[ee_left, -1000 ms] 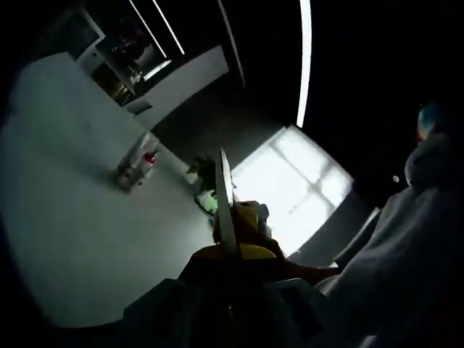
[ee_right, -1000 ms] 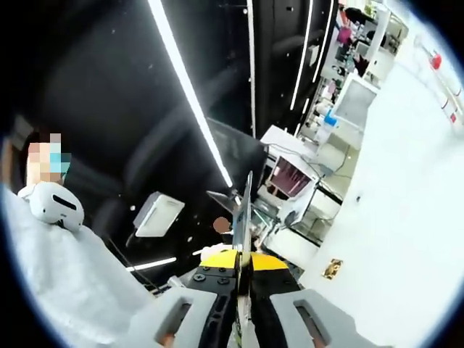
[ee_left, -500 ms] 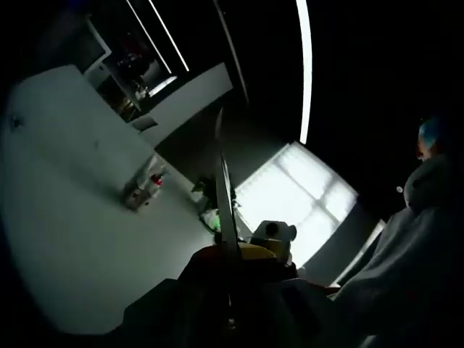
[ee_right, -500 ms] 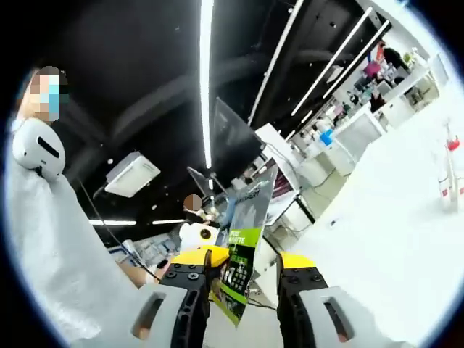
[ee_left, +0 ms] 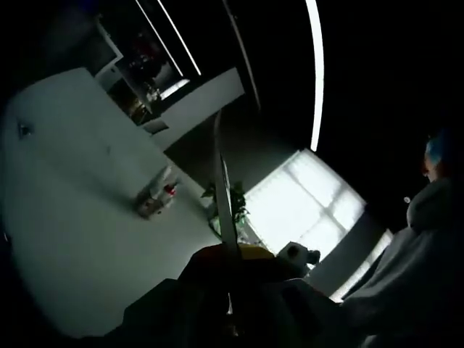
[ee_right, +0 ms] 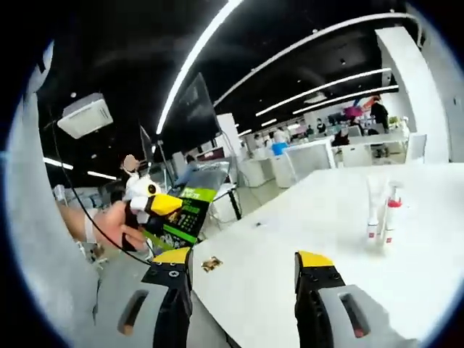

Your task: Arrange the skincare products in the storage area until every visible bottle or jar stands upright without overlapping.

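Two small skincare bottles [ee_right: 381, 212], one white and one with a red top, stand upright close together on the white table [ee_right: 290, 246], well ahead and to the right of my right gripper [ee_right: 243, 259]. Its jaws stand wide open with nothing between them. At the left of the right gripper view, my left gripper [ee_right: 154, 206] holds a green and black leaflet [ee_right: 183, 217], with a person's hand [ee_right: 109, 228] behind it. In the dim left gripper view, my left gripper [ee_left: 230, 251] is shut on that leaflet [ee_left: 222, 181], seen edge-on. The bottles [ee_left: 156, 197] stand far off on the table [ee_left: 72, 217].
A small brown scrap [ee_right: 211, 264] lies on the table near its front edge. A person in white clothing [ee_left: 413, 261] stands at the right of the left gripper view. Desks, screens and people fill the room behind the table [ee_right: 319, 145].
My right gripper has opened and let go of the leaflet, which stays in the left gripper. The right view has swung round onto the table and bottles.
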Tool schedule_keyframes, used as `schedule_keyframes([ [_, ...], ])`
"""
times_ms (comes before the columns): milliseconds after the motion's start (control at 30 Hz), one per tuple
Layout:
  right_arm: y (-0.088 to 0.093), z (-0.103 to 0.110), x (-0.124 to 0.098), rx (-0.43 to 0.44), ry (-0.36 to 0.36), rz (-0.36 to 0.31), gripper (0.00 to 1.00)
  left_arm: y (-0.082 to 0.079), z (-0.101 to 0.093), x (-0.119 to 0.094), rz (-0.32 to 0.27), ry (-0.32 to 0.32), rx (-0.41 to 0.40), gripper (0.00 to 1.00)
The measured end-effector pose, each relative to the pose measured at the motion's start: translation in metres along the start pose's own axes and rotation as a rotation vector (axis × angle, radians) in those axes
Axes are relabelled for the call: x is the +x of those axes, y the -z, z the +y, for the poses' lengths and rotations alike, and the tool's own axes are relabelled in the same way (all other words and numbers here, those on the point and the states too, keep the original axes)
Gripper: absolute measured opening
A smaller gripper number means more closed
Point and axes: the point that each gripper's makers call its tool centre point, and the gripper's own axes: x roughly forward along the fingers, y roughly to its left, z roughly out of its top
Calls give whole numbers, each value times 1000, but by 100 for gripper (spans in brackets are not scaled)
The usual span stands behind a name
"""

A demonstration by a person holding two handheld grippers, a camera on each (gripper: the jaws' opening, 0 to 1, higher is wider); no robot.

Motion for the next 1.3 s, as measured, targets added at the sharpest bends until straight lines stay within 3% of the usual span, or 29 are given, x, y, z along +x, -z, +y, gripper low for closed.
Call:
schedule_keyframes([
  [133, -2, -2, -9, -86, 65, 8, 58, -2, 2, 3, 7, -7, -11, 0],
  [167, -7, -7, -14, -111, 111, -17, 57, -2, 2, 4, 6, -2, -21, 0],
  [233, -10, -8, -18, -169, 134, -30, 57, -1, 1, 5, 4, 7, -34, 0],
  [333, 3, -11, -20, -241, 153, 34, 56, 3, 2, 8, 14, 5, -45, 0],
  [367, 3, -9, -19, -226, 149, 14, 53, 5, 2, 9, 21, 4, -50, 0],
  [433, -8, -5, -19, -165, 127, -108, 52, 8, 3, 9, 23, 6, -65, 0],
  [500, -6, -14, -17, -294, 167, -45, 52, 12, 2, 10, 15, 21, -83, 0],
  [533, -10, -11, -16, -293, 168, -72, 53, 14, 1, 11, 15, 28, -87, 0],
  [633, 9, -13, -14, -290, 160, 10, 58, 22, 2, 13, 18, 22, -94, 0],
  [733, 0, -11, -13, -247, 148, -33, 65, 28, 4, 14, 12, 22, -123, 0],
  [833, 3, -12, -12, -240, 151, -28, 70, 31, 2, 14, 25, 22, -126, 0],
  [1300, 8, -15, -13, -224, 155, -12, 69, 26, 8, 21, 37, -1, -169, 0],
])
